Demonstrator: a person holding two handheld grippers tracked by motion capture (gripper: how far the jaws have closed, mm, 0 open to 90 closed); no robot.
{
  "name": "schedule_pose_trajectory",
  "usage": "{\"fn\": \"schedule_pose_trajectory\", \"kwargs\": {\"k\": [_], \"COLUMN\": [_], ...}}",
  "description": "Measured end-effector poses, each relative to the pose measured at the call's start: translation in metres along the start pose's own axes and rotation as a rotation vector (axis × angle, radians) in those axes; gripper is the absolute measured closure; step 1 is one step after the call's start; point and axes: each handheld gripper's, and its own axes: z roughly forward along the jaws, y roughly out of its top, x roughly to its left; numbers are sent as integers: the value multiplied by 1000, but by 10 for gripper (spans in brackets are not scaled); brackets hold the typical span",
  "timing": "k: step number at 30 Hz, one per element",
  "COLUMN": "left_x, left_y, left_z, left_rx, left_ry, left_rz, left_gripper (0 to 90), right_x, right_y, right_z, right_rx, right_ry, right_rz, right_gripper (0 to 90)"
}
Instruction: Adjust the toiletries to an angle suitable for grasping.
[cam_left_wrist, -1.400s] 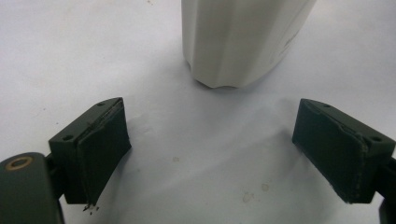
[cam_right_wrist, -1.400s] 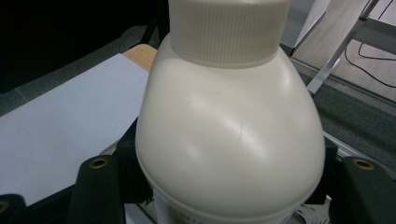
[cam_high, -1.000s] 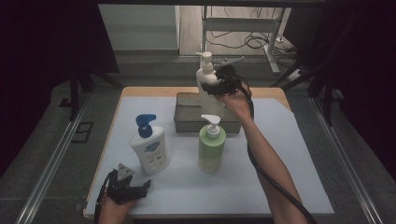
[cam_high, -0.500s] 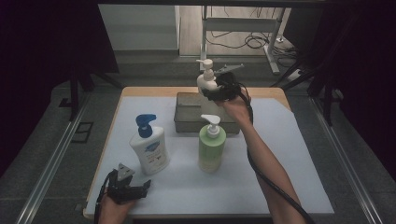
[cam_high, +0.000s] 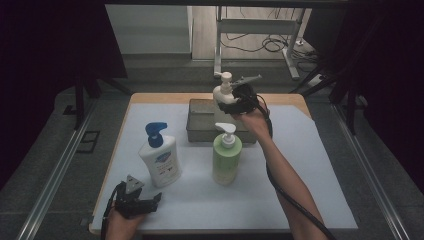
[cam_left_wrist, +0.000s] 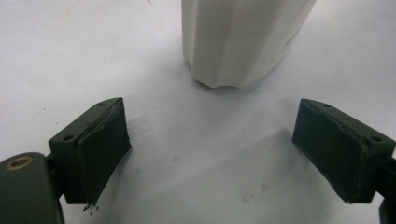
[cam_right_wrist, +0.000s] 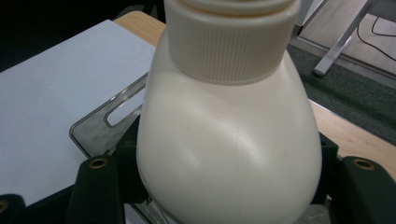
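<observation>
Dark room all around, and your tabletop is wood with a white sheet over it. Your right tongs are clamped on the cream pump bottle: a fat, rounded shoulder, a ribbed collar and a white pump head on top, smooth and plain where the right gripper view shows it. You've got it upright over the grey metal tray, whose slotted handle shows just below the tongs in that view. The green pump bottle stands on your side of them. Your left tongs rest low with the jaws wide apart, nothing in between. The white bottle with the blue pump is just ahead of them.
</observation>
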Motion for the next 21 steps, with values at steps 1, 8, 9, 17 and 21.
{"fn": "schedule_pose_trajectory", "kwargs": {"k": [1,8,9,17,21], "left_x": [0,0,0,0,0], "left_y": [0,0,0,0,0], "left_z": [0,0,0,0,0], "left_rx": [-1,2,1,0,0], "left_ry": [0,0,0,0,0], "left_rz": [-1,1,1,1,1], "left_gripper": [102,102,102,102,102], "right_x": [0,1,1,-1,-2], "right_y": [-1,-12,-13,-20,-22], "right_z": [1,6,6,7,7], "right_rx": [6,27,30,24,9], "right_ry": [2,13,15,29,36], "right_rz": [0,10,11,18,14], "right_gripper": [360,358,358,354,347]}}
